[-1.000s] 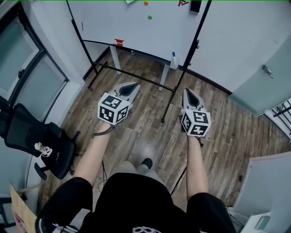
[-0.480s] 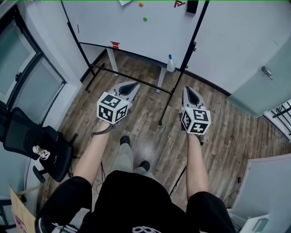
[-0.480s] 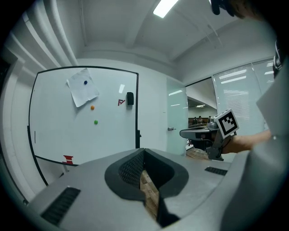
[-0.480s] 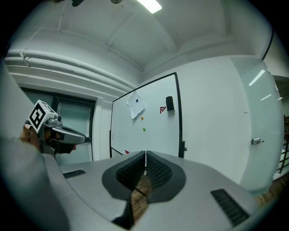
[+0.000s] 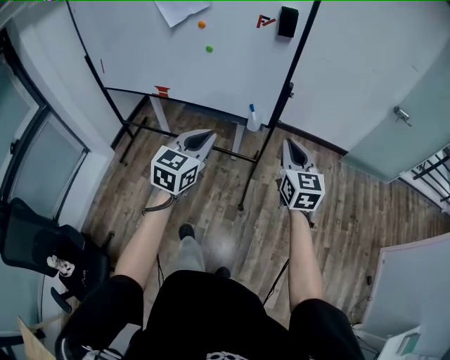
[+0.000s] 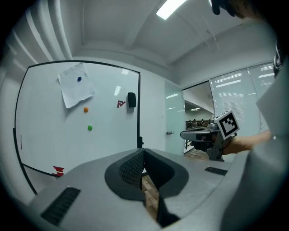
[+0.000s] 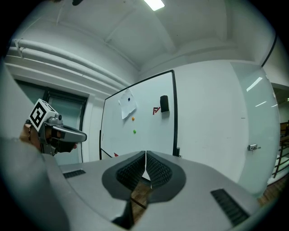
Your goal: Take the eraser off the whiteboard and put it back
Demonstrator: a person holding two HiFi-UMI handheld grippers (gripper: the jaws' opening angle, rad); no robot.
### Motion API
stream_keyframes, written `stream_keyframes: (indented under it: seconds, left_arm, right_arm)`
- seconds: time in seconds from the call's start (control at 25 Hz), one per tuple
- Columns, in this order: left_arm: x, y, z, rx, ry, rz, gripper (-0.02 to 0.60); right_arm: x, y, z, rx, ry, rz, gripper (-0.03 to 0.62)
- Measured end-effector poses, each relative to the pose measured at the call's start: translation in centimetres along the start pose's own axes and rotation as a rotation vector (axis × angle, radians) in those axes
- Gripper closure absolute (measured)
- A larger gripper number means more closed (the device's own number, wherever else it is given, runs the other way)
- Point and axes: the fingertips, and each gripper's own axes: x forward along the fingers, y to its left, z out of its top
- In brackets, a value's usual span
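The black eraser [image 5: 287, 21] [image 6: 131, 99] [image 7: 164, 103] sticks to the upper right of the whiteboard [image 5: 176, 70] [image 6: 45, 144] [image 7: 144, 122], beside a red scribble [image 5: 265, 21]. My left gripper [image 5: 200, 135] [image 6: 143, 151] and my right gripper [image 5: 289, 145] [image 7: 145, 154] are held side by side at waist height, both pointing at the board and well short of it. Each has its jaws closed together with nothing between them. In the left gripper view the right gripper [image 6: 203, 134] shows off to the right.
A paper sheet [image 5: 181, 10], an orange magnet [image 5: 202, 24] and a green magnet [image 5: 209, 48] are on the board. A bottle [image 5: 252, 118] stands by the stand's black legs [image 5: 242, 205]. An office chair [image 5: 42, 253] is at the left, a glass door [image 5: 380, 133] at the right.
The person has stepped toward the whiteboard: it sits lower and larger in the head view, and the eraser is in full view. Both grippers kept their pose and stayed shut.
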Motion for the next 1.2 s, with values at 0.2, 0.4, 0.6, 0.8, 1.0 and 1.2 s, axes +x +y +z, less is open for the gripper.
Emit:
stream_keyframes:
  seconds: [0.2,0.4,0.6,0.8,1.0,1.2]
  left_arm:
    - [2.5,4.0,1.5,0.005,-0.011,-0.028,0.560]
    - [4.5,7.8,2.8,0.007,-0.018,-0.053,0.560]
    - [5.3,11.4,3.3,0.006,-0.019,-0.065,0.560]
    - [5.6,15.3,3.9,0.001,-0.022,-0.073,0.560]
    - [6.4,18.4,4.8,0.013,-0.037,-0.093,0.560]
    - [8.4,19.7,6.4,0.008,-0.062,-0.143,0.560]
  right_arm:
    - [4.1,-0.1,1.5,-0.009,-0.001,-0.027,0.569]
    - [7.9,0.1,2.9,-0.019,0.004,-0.049,0.569]
    - [11.3,0.8,4.0,-0.025,0.005,-0.066,0.569]
    - [14.6,1.7,5.1,-0.030,0.001,-0.082,0.569]
    - [17.6,2.9,6.4,-0.034,-0.015,-0.101,0.569]
    - [19.6,3.5,8.1,-0.034,-0.032,-0.136,0.569]
